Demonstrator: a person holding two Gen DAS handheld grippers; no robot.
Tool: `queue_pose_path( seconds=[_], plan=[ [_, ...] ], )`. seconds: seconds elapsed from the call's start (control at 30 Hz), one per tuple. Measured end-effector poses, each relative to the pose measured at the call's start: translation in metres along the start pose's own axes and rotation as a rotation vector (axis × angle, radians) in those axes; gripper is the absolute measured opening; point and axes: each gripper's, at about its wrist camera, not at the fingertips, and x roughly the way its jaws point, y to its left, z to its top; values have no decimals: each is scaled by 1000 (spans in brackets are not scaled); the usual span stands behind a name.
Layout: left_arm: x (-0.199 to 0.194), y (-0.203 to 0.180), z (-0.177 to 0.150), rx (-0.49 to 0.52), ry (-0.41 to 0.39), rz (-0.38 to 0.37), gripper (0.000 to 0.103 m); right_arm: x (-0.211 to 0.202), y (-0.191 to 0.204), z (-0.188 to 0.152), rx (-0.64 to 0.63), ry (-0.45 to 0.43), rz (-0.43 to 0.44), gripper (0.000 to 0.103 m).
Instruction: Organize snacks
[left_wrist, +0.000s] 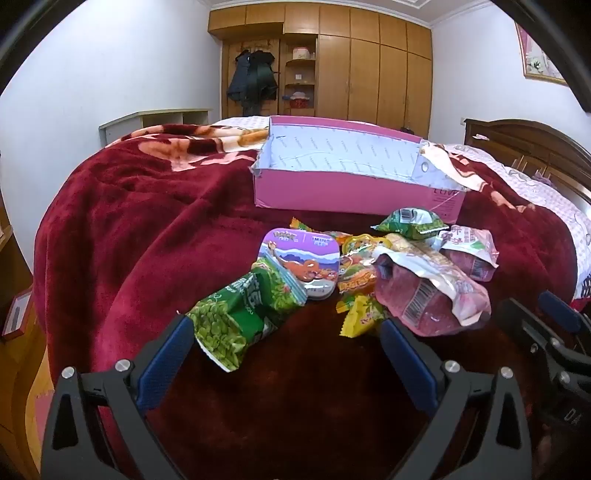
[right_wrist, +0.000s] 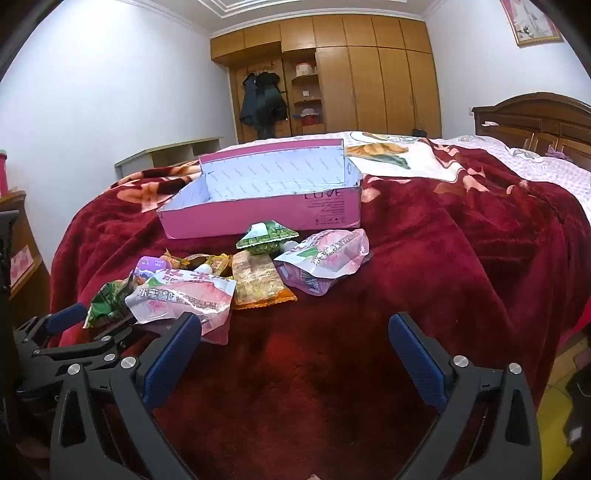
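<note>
1. The snacks lie heaped on the bed's red blanket (right_wrist: 424, 258), just in front of an open pink box (right_wrist: 258, 218).
2. A green pea packet (left_wrist: 240, 317) sits nearest the left gripper (left_wrist: 288, 332), whose jaws are spread wide with nothing between them.
3. The right gripper (right_wrist: 295, 332) is likewise spread and holds nothing, beside a pink pouch (right_wrist: 184, 299).

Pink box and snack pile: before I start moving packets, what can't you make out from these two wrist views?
- Pink box floor: both views, near wall hides its front part; visible part looks bare.
- Snacks low in the pile: purple tin and pink pouches cover orange packets.
- Pouch print: too small, glare.
- Left gripper, right gripper: open, nothing held; the hands are outside both views.
</note>
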Motion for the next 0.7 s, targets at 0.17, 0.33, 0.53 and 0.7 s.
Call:
queue_pose_path(
  seconds=[0.17,0.33,0.53,0.7],
  plan=[
    [-2,0,0,-7,-1,-5,103,0,0,0,8,6,5,103],
    [0,0,0,-5,6,-1,103,1,0,-1,9,7,4,103],
    [2,-1,0,-9,7,-4,103,1,2,-1,10,9,3,103],
    [7,0,-1,-11,14,-2,103,3,-2,-2,11,16,5,103]
  ],
)
